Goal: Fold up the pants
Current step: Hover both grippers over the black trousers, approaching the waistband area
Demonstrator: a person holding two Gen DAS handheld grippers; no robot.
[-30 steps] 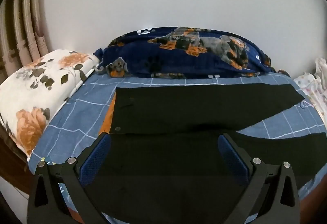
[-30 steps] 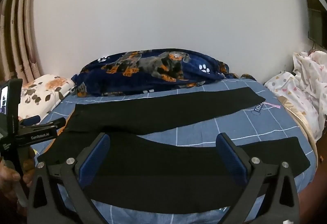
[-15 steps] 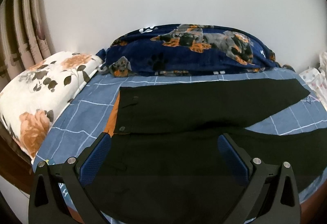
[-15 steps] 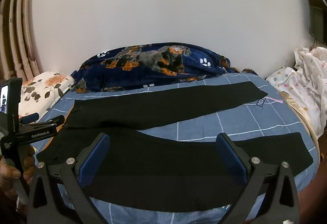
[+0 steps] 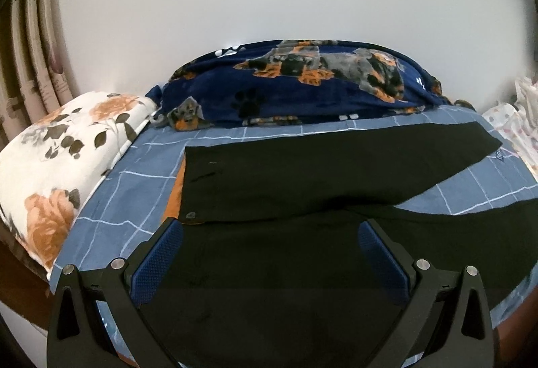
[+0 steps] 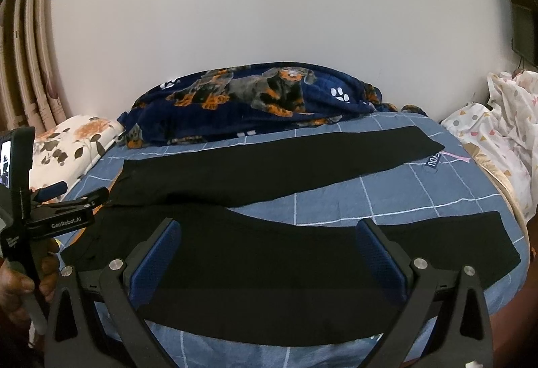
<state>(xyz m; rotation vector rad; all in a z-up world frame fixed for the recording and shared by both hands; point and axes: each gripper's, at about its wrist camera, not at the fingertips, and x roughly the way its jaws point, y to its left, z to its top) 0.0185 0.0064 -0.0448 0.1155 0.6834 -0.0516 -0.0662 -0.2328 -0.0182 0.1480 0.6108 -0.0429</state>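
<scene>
A dog-print blanket [image 5: 302, 92] lies at twelve o'clock on the blue checked bed [image 5: 134, 193]. A floral pillow [image 5: 60, 159] sits at nine o'clock.

This is a bedroom in a home. A bed covered with a blue sheet crossed by thin white grid lines [image 6: 386, 196] fills most of both views. Along its far edge, against a plain white wall [image 6: 269, 15], lies a bunched navy fleece blanket printed with dogs and paw marks [image 5: 302, 85]. A white pillow with orange roses and dark leaves [image 5: 60, 153] sits at the left end of the bed, beside pale pleated curtains [image 5: 30, 58]. At the right end, a heap of white bedding with small coloured spots [image 6: 497, 139] is piled up.
</scene>
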